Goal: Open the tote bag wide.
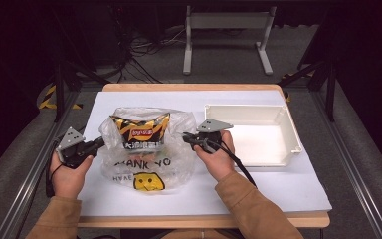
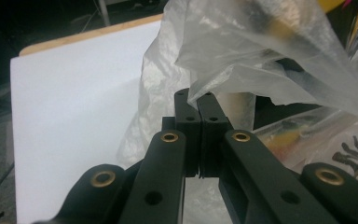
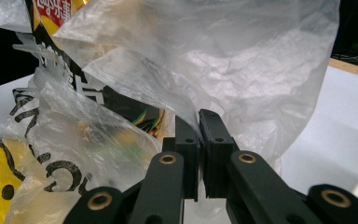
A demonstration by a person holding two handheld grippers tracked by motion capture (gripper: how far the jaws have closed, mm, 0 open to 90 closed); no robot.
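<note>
left claw pinches the clear plastic bag edge.

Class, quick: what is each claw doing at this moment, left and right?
Left claw: shut on the bag, gripping its left edge.
Right claw: shut on the bag, gripping its right edge.

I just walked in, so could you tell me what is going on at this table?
A person holds a gripper in each hand and has a clear plastic bag pinched at both sides: the left gripper and the right gripper are each shut on its film. A chip packet sits inside the bag. A white bin stands to the right.
</note>
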